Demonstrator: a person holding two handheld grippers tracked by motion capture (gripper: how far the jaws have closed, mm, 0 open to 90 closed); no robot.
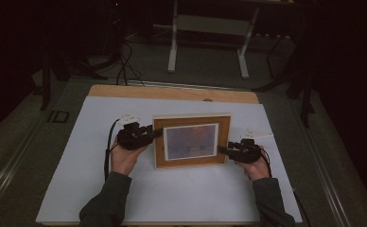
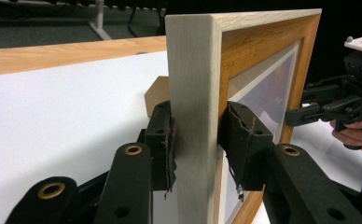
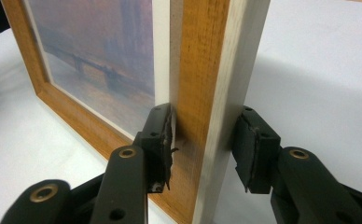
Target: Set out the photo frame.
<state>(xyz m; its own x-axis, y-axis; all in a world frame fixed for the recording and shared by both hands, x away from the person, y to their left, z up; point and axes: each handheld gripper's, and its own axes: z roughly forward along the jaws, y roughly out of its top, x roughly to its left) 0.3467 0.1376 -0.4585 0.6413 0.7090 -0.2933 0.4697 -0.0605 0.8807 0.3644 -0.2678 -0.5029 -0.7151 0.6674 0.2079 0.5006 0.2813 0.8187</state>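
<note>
While one picture frame (image 1: 191, 141) stood upright mid-surface (image 1: 101, 198), long axis running nine to three, picture facing six, two claws flanked it. Left claw (image 1: 154, 132) pinched its nine o'clock edge; right claw (image 1: 223, 150) straddled the three o'clock edge, one pad touching, the other just clear.

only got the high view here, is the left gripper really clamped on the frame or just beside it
Observer: Clamped. The left gripper has one pad pressed on the front of the picture frame and one on its back.
Operator: and the right one
Observer: The right gripper straddles the opposite side edge. Its front pad touches the wood, but the back pad seems to stand just off it.
Operator: anything behind the frame
Observer: A brown stand flap sticks out from the back.
</note>
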